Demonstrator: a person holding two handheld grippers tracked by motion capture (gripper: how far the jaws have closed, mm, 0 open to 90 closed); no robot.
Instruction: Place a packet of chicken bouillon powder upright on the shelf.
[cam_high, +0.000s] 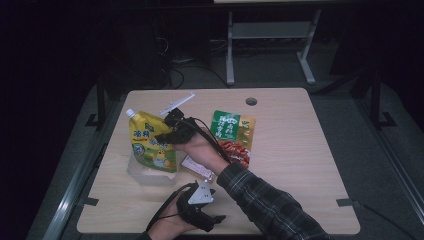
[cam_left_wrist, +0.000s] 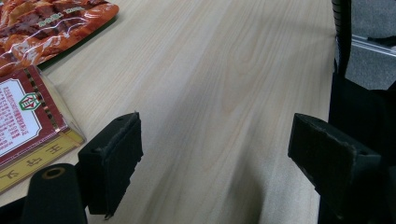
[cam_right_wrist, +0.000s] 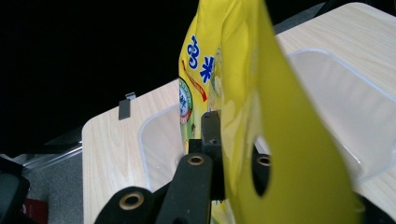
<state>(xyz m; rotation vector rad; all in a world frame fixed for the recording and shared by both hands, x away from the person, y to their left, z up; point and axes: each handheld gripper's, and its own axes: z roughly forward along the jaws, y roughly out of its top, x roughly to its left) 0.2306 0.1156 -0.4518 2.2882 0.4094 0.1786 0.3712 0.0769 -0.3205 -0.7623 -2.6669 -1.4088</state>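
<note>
Left gripper (cam_high: 202, 212) waits at the near edge — yellow pouch (cam_high: 151, 143) is held over the clear container (cam_high: 140, 172).

From the high view, the left gripper rests apart from the work while the right gripper (cam_high: 167, 134) holds the pouch upright above the container, with a red snack bag (cam_high: 235, 137) and a small box (cam_high: 196, 167) beside. In the left gripper view its jaws stand wide, nothing between, the box (cam_left_wrist: 28, 126) just beside. In the right gripper view the jaws are clenched on the pouch (cam_right_wrist: 261, 116) over the container (cam_right_wrist: 327, 107) — I judge lowering and release are left.

Dim high view with black surroundings; brighter gripper views, the yellow pouch (cam_right_wrist: 243, 93) blurred close up
</note>
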